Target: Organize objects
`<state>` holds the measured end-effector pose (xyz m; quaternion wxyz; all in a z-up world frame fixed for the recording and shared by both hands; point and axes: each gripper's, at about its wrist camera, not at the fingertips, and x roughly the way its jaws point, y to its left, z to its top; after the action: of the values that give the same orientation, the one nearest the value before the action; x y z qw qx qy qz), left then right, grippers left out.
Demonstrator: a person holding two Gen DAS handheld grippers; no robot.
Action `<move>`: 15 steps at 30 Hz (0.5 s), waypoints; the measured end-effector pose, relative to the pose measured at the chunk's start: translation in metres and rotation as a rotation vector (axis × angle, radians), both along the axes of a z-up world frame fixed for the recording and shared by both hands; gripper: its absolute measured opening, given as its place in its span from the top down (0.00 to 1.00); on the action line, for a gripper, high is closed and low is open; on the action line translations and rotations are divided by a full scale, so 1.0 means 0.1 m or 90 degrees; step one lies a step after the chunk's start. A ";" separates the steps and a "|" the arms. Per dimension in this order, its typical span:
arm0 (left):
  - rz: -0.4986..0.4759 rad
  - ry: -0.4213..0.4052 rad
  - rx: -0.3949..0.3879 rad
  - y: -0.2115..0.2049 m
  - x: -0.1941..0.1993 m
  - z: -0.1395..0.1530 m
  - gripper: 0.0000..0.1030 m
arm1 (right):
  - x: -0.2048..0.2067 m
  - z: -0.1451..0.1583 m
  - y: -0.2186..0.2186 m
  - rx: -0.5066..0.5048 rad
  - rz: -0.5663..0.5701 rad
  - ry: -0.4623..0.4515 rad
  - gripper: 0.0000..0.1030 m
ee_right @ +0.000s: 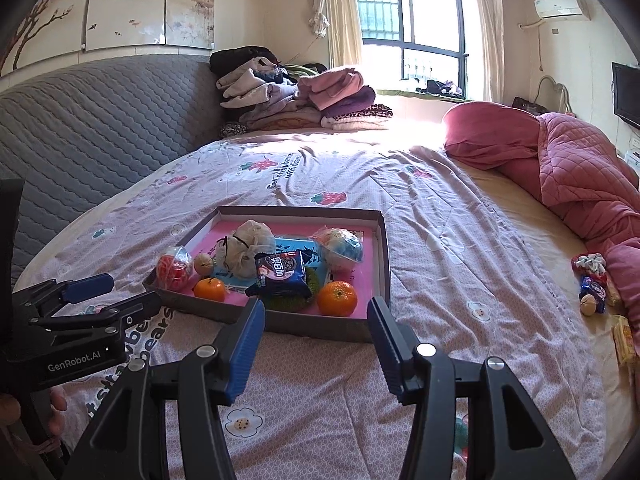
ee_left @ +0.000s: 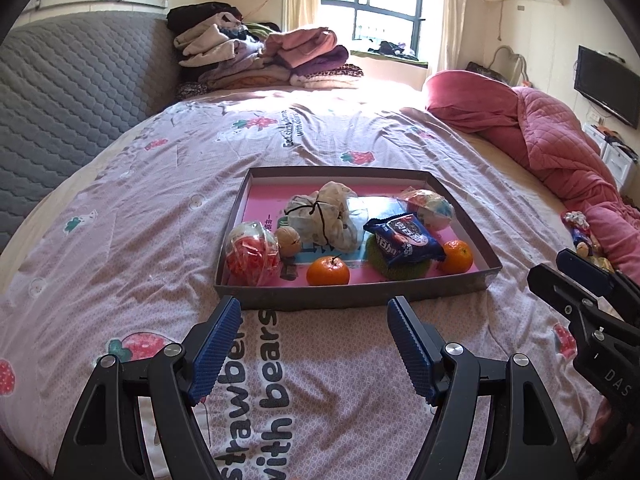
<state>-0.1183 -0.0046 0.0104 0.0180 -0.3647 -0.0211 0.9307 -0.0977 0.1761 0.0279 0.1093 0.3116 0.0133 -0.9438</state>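
A shallow grey box [ee_left: 352, 294] [ee_right: 280, 324] with a pink floor lies on the bed. It holds two oranges [ee_left: 328, 271] [ee_right: 337, 298], a blue snack packet [ee_left: 404, 242] [ee_right: 282, 274] on a green pad, a tied cloth bundle [ee_left: 324, 216], a walnut [ee_left: 289, 241], a clear ball with red filling [ee_left: 253, 253] and a clear ball with blue filling [ee_left: 430, 208]. My left gripper [ee_left: 314, 312] is open and empty just short of the box's near wall. My right gripper [ee_right: 316, 316] is open and empty at the box's near right corner. Each gripper shows at the edge of the other's view.
A small heap of loose items [ee_right: 592, 280], a walnut and packets among them, lies on the bed to the right beside a pink quilt [ee_right: 560, 164]. Folded clothes [ee_right: 296, 96] are stacked at the far end. A grey padded headboard [ee_right: 88, 120] runs along the left.
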 end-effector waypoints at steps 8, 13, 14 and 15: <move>0.002 -0.002 -0.003 -0.03 0.07 -0.06 0.25 | 0.06 -0.12 -0.11 0.012 0.011 -0.016 0.48; -0.008 -0.008 -0.013 0.00 0.12 -0.13 0.25 | 0.07 -0.18 -0.11 0.006 0.011 -0.014 0.48; -0.009 -0.008 -0.011 0.00 0.12 -0.14 0.25 | 0.07 -0.19 -0.11 0.004 0.011 -0.014 0.48; -0.009 -0.009 -0.009 0.00 0.13 -0.15 0.25 | 0.07 -0.20 -0.10 0.003 0.009 -0.016 0.48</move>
<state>-0.1053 -0.0045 -0.0046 0.0221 -0.3715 -0.0119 0.9281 -0.0908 0.1658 0.0078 0.1152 0.3232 0.0161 -0.9391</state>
